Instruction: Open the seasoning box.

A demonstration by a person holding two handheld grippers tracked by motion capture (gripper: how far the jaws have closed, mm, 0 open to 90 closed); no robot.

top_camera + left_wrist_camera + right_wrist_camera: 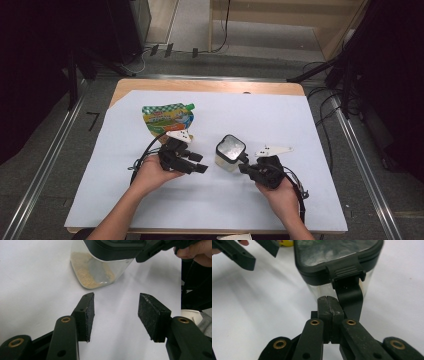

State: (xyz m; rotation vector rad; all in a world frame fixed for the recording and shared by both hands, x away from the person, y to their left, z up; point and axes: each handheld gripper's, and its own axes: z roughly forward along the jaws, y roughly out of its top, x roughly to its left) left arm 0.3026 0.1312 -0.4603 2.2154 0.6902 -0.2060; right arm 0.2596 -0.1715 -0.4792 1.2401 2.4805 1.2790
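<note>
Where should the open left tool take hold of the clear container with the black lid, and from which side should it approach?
Probably the clear body just under the black lid, approached level from the container's left, where the left tool already points. The container stands upright with flat walls. The shut right tool sits at the latch side, so that side is occupied.

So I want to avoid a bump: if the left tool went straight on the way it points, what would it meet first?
Most likely the clear container with the black lid, holding pale powder. It stands ahead of the open left tool, slightly left of the gap's centre, with bare white table cover between them. Depth is uncertain.
</note>
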